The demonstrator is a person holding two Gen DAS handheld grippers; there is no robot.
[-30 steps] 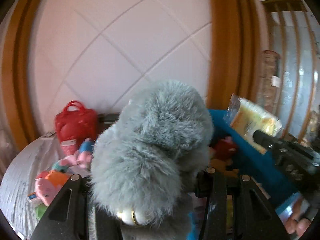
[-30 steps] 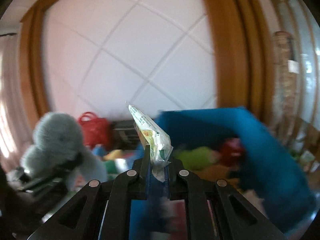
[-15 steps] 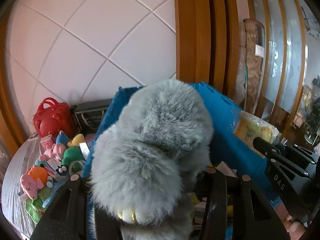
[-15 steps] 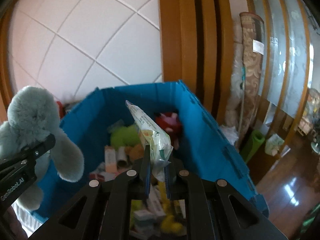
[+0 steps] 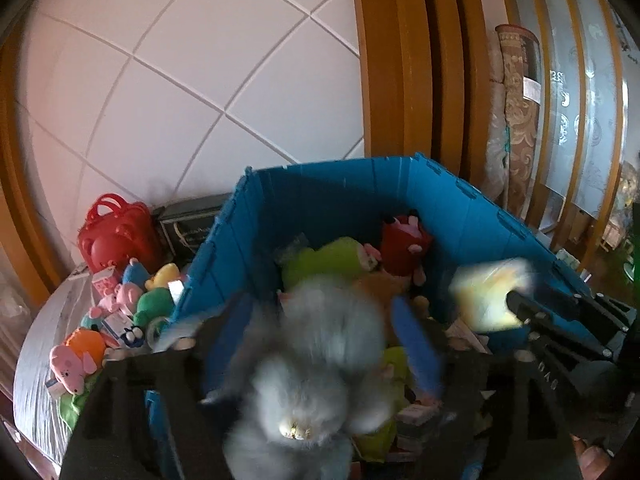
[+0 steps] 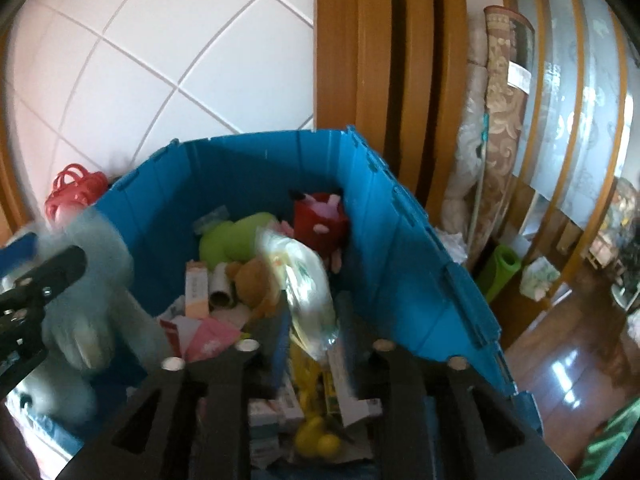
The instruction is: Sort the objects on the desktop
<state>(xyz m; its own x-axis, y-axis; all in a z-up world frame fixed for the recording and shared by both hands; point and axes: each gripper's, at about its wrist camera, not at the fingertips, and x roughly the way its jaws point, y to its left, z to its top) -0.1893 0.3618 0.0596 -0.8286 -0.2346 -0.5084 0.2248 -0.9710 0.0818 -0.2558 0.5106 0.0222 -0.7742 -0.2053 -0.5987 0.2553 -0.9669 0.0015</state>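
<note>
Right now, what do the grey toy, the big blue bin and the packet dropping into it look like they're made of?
Grey toy: long-pile plush, soft and fuzzy-edged, though blurred.
Blue bin: rigid moulded plastic, matte, with ribbed panels and notched rim.
Packet: thin, glossy, crinkled printed plastic film, probably a wrapper; blur hides any detail.

Between the left jaws, a pale grey fluffy plush toy (image 5: 316, 364). Beyond them, a bright blue crate (image 5: 332, 204) holds a lime green toy (image 5: 320, 258) and a red plush (image 5: 402, 242) with pink patches. Between the right jaws, a clear packet (image 6: 304, 280) printed yellow and green. Left of the crate, a red basket (image 5: 118, 228). The wall (image 5: 200, 80) behind is white tile in a diamond grid.
</note>
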